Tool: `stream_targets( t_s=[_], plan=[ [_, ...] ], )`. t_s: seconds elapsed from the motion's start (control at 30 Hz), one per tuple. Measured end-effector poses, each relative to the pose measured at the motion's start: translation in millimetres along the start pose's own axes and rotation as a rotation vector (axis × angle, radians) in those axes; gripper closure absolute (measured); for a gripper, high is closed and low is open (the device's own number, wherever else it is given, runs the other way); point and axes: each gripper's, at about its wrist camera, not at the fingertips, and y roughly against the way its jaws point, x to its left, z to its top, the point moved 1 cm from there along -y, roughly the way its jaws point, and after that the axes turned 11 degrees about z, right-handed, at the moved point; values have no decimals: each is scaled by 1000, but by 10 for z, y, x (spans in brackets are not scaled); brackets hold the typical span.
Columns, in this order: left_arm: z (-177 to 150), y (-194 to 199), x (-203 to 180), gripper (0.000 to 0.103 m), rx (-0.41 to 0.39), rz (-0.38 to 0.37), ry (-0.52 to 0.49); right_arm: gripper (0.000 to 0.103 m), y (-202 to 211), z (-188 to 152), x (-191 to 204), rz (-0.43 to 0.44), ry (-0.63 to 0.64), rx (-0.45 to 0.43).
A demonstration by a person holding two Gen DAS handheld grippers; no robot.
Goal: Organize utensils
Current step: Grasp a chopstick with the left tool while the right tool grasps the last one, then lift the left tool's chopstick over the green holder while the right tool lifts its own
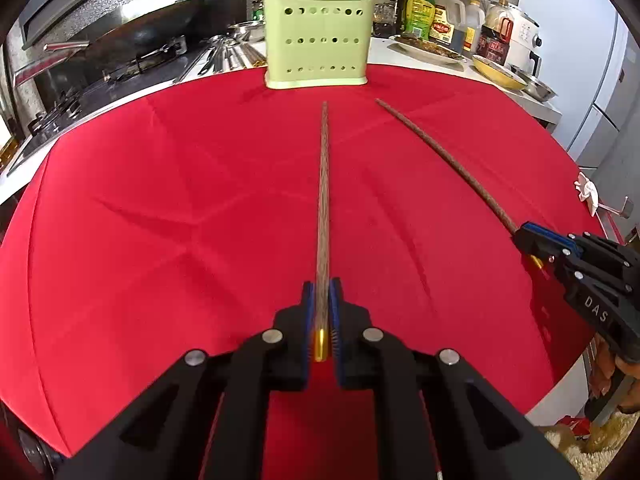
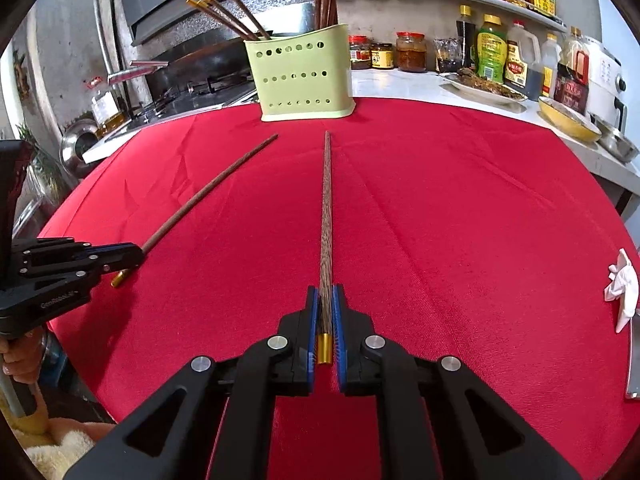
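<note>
Left wrist view is showing a long brown chopstick (image 1: pixel 323 200) with a gold cap, and the left gripper (image 1: pixel 321 304) is pinching it tight near the capped end. The stick is pointing straight ahead, thin tip first, right at the green holder (image 1: pixel 320 40) standing at the far edge of the red cloth (image 1: pixel 160 220). The tip is sitting near the holder but not touching it. I am guessing the stick is being held just over the cloth, though I cannot tell for sure.

In the right wrist view, the right gripper (image 2: pixel 326 308) is squeezing a second chopstick (image 2: pixel 327 220) the same way, and it is also aiming forward at the holder (image 2: pixel 302 76), which is standing a bit to its left. More chopsticks (image 2: pixel 228 8) are already leaning inside the holder.

Both grippers are sitting side by side, about as far from the holder as each other. I think each stick is needing to go forward, then tip up and drop in from the top
</note>
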Motion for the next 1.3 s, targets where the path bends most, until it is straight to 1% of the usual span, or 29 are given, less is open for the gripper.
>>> stream_targets(
  t_s=[0.13,0.2,0.3,0.37,0.43,0.47,0.5,0.53,0.63,0.73,0.9,1.0,1.03,1.2,1.3],
  plan=[
    [-32,22,-9,93,3,25,-15,93,35,-33,-9,6,-11,4],
    [-35,26,-28,88,-1,24,-20,92,50,-55,4,2,-8,2],
    [-28,14,-82,80,-16,23,-34,91,45,-72,43,-24,9,-8],
    [-35,13,-149,80,-35,54,-66,92,38,-87,80,-51,28,-19],
    [-44,21,-169,84,-50,57,-81,93,36,-111,103,-68,40,-35],
    [-52,26,-163,89,-57,53,-82,93,42,-118,101,-66,34,-39],
    [-60,26,-149,96,-63,73,-80,96,51,-120,85,-61,20,-43],
    [-70,26,-130,96,-71,80,-78,96,59,-120,72,-56,11,-45],
    [-79,43,-63,96,-70,38,-38,96,91,-113,49,-33,-14,-51],
    [-71,135,7,96,-109,30,-7,96,169,-71,83,-40,-4,-74],
    [4,449,166,96,-207,12,44,96,384,71,142,-45,17,-135],
    [89,710,249,96,-291,11,62,96,557,211,204,-42,36,-187],
    [132,826,293,96,-325,8,71,96,600,250,222,-42,42,-200],
    [360,1228,440,96,-449,12,90,96,863,530,338,-19,78,-274],
    [492,1385,493,96,-502,25,98,96,1010,719,399,-5,93,-314]
  ],
)
